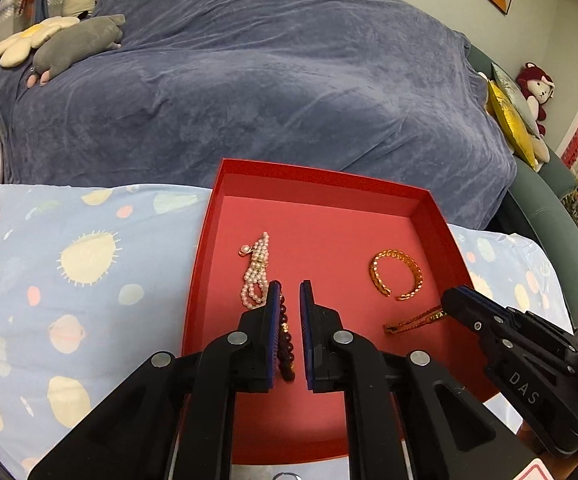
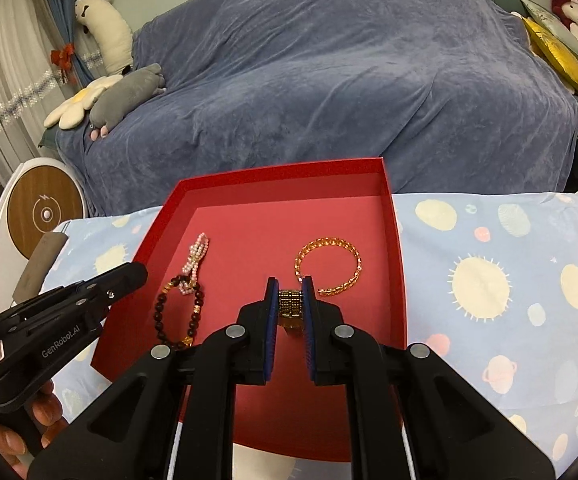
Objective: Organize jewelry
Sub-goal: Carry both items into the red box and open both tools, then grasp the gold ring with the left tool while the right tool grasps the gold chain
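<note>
The red tray (image 1: pixel 441 216) sits on a pale blue cloth with suns and planets (image 1: pixel 69 280), in front of a sofa under a blue-grey cover (image 1: pixel 269 80). Its near edge is hidden behind both tools.

Farthest left in the tray lies the pearl strand (image 1: pixel 256 270), bunched up, with its long axis running from near to far. In the right wrist view its near end overlaps the dark bead bracelet (image 2: pixel 177 312), which lies flat as an open ring. In the left wrist view most of that bracelet is hidden; only a short run of dark beads (image 1: pixel 285 344) shows against the inner face of the left finger.

The left gripper (image 1: pixel 290 308) hangs over the tray with its jaws parted by a narrow gap, and nothing is pinched between them.

Right of centre is the gold chain cuff (image 1: pixel 396 276), lying flat with its opening facing the near side.

The right gripper (image 2: pixel 290 304) has its jaws clamped on a gold link band (image 2: pixel 291 306). From the left wrist view, the band (image 1: pixel 413 320) trails leftward out of the fingertips, long axis roughly left to right, its free end low over the tray floor; contact there cannot be made out.
</note>
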A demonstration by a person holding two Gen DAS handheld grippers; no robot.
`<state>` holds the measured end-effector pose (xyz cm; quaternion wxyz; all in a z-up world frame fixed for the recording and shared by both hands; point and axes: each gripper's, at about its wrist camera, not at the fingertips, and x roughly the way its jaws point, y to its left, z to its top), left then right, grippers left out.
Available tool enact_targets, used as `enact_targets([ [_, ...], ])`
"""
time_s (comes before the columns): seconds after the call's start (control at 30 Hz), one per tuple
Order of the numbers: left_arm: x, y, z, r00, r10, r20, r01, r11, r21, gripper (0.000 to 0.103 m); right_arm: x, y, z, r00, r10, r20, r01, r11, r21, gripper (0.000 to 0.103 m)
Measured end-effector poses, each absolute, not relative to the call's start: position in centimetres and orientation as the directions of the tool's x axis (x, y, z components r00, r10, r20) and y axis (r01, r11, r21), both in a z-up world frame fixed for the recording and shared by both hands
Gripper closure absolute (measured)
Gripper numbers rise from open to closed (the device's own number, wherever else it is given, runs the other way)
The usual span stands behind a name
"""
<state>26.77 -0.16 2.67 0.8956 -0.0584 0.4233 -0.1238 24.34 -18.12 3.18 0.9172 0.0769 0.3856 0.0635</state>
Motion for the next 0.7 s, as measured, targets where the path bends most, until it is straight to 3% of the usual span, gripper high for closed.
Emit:
enact_targets([
  [0.1, 26.7, 0.5, 2.4, 0.614, -0.244, -0.751, 0.145, 0.97, -0.196, 0.069, 23.8, -18.3, 3.3, 0.707, 0.154, -0.691, -0.052, 0.985, 0.166, 0.087],
  [0.2, 25.8, 1.2, 3.0, 0.632, -0.215, -0.744, 0.138, 0.977, -0.164, 0.062, 22.4, -18.9, 4.2, 0.719, 0.159, -0.677, -0.043, 0.982, 0.185, 0.073],
  [0.27, 24.7, 1.8, 3.9, 0.645, -0.201, -0.737, 0.139, 0.979, -0.146, 0.055, 20.8, -19.4, 5.2, 0.727, 0.167, -0.666, -0.043, 0.979, 0.198, 0.072],
  [0.43, 19.9, 3.1, 5.8, 0.674, -0.168, -0.72, 0.146, 0.985, -0.094, 0.047, 15.9, -20.6, 6.9, 0.733, 0.161, -0.66, -0.032, 0.979, 0.202, 0.071],
  [0.7, 11.9, 4.7, 4.9, 0.657, -0.153, -0.738, 0.114, 0.988, -0.103, 0.044, 7.7, -20.5, 5.5, 0.712, 0.171, -0.681, -0.043, 0.979, 0.201, 0.07],
])
